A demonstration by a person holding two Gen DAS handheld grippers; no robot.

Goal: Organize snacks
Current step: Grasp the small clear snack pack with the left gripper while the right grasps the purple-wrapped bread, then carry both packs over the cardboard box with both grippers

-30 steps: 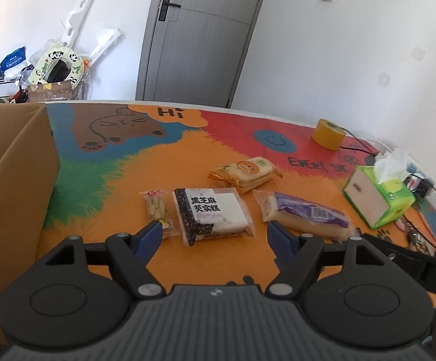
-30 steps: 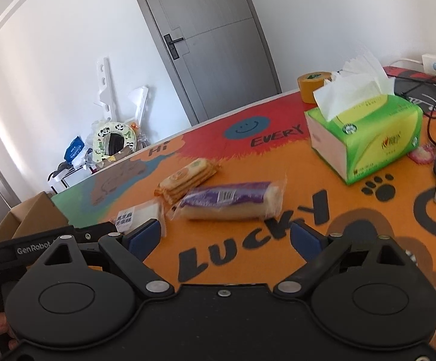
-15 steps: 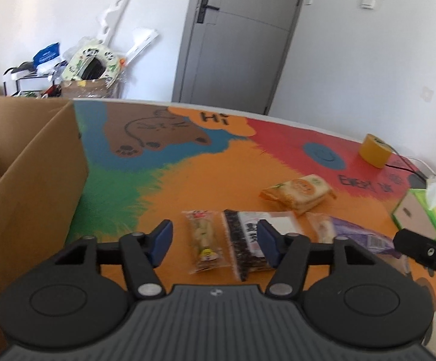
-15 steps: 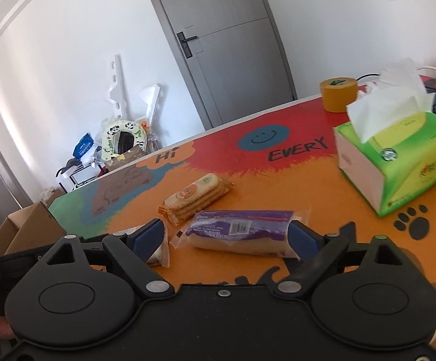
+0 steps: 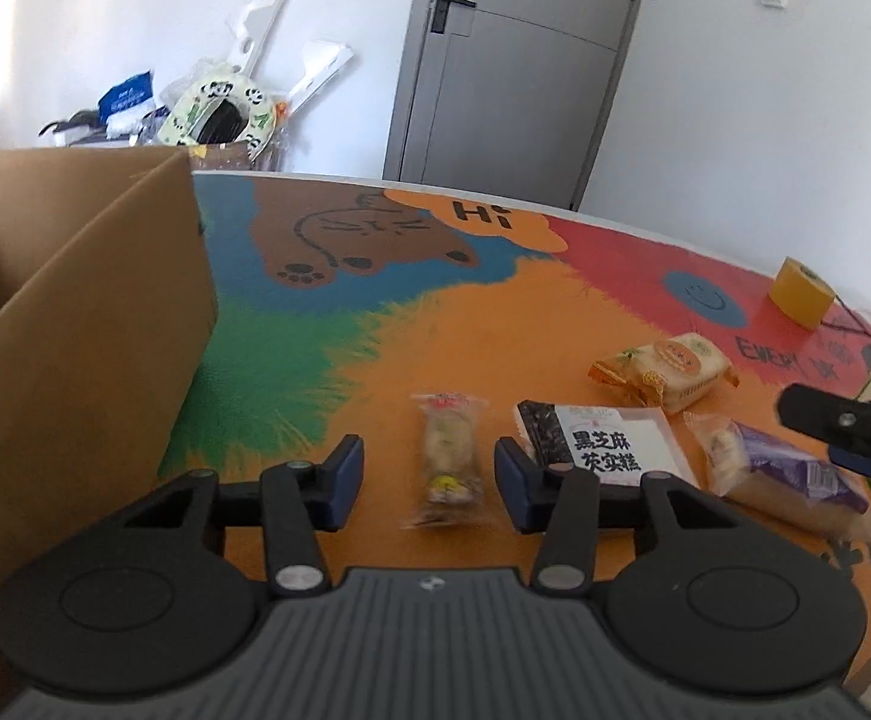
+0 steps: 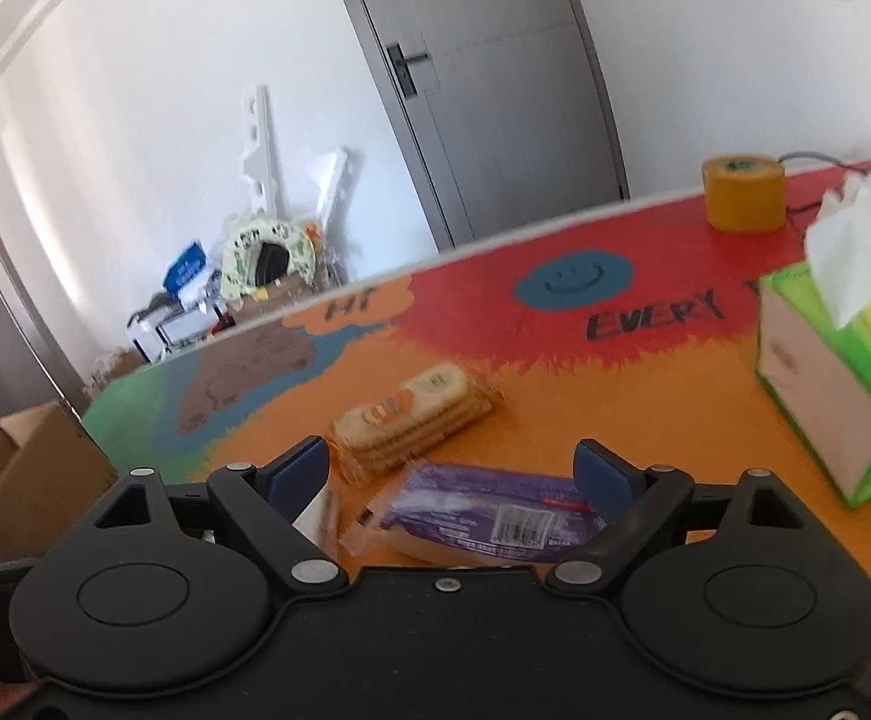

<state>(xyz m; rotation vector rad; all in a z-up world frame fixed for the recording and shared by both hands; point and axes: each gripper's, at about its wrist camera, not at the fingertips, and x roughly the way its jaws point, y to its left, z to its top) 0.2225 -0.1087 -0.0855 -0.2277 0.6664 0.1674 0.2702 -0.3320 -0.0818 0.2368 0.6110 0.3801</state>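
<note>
Box (image 5: 75, 324): An open brown box is seen at the far left of the mat (image 5: 495, 324). It is judged to be the place where the snacks are put.
Left gripper (image 5: 429, 483): Its jaws have just been closing, but they are not pressed on anything yet. The small snack is framed between them, with a gap on each side.
Small snack (image 5: 447, 456): It lies flat on the orange part of the mat, well apart from the box. It should be squeezed across its narrow sides, near the middle, so it is not dropped.
Seed cake pack (image 5: 603, 450): It lies just beside the small snack. The right finger (image 5: 516, 483) should be kept off it.
Cracker pack (image 5: 666, 369): It lies farther back and is left alone for now.
Purple snack (image 6: 483, 510): It lies flat near the tissue box (image 6: 837, 384).
Right gripper (image 6: 453, 477): Its jaws are held wide apart, with the purple snack between them but not gripped. They should be lowered more before being closed.
Squeeze: A soft, slow squeeze is likely best, since the wrappers look thin and slippery.
</note>
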